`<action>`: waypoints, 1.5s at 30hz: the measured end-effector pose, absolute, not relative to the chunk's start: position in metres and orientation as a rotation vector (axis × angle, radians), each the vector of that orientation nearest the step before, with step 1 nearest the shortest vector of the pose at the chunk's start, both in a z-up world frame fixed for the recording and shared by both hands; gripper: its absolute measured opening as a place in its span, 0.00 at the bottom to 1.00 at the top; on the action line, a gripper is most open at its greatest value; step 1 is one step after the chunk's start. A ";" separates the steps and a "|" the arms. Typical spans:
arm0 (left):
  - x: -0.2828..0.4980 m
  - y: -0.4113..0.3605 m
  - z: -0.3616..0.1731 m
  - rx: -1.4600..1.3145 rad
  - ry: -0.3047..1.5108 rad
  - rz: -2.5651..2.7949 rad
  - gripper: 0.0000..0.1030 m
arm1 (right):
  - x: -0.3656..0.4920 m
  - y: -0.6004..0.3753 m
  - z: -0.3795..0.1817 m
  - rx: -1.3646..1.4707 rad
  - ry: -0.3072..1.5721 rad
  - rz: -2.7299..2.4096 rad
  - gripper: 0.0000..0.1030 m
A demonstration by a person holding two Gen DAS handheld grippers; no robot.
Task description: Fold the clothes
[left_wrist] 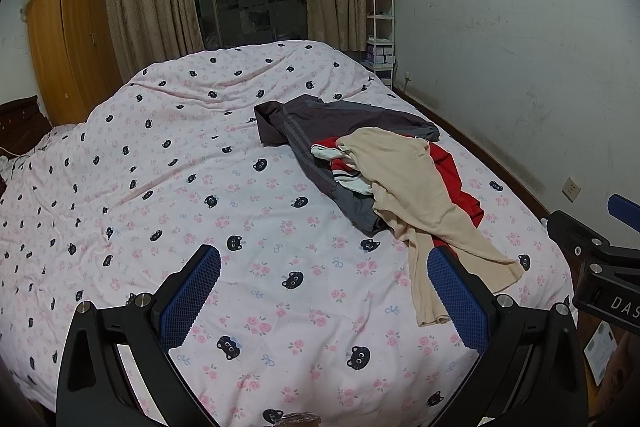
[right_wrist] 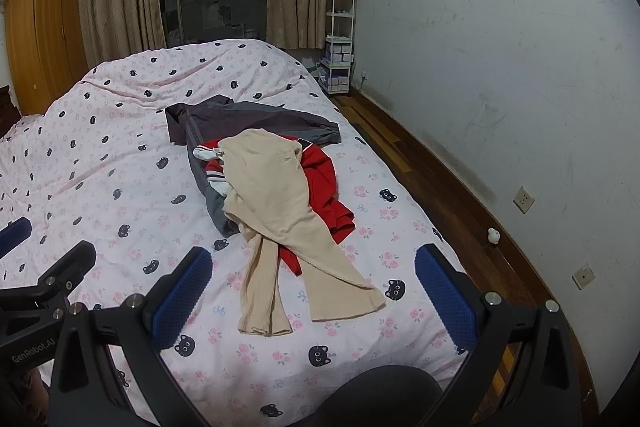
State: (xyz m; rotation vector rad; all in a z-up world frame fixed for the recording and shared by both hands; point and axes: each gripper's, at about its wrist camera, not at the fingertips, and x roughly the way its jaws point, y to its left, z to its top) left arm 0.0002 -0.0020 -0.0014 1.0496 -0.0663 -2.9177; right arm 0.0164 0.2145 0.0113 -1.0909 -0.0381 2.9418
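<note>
Nothing folded yet, so I judge this the very start: both my tools hang above the near edge of the bed with the pink quilt printed in black cat faces and small roses [right_wrist: 120, 163], and nothing is picked up. My left gripper [left_wrist: 324, 303] has its blue ribbed pads spread wide and empty; my right gripper [right_wrist: 314, 297] is just as wide, also empty. The clothes sit in one tangled heap on the right half of the bed, ahead of me. On top lies the cream ribbed knit garment [right_wrist: 272, 195], its two long narrow ends trailing toward me and crossing near the heap. Under it a bright red garment [right_wrist: 324, 187] pokes out on the right, and a dark grey striped jacket-like piece [right_wrist: 240, 119] spreads at the back. Next, I reckon, I reach in for the cream piece, pinch it clear of the red, and lay it flat on open quilt.
</note>
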 end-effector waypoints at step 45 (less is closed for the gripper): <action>-0.020 -0.007 -0.009 1.056 -0.069 -2.886 1.00 | -0.009 0.211 -0.004 -1.147 -0.055 2.948 1.00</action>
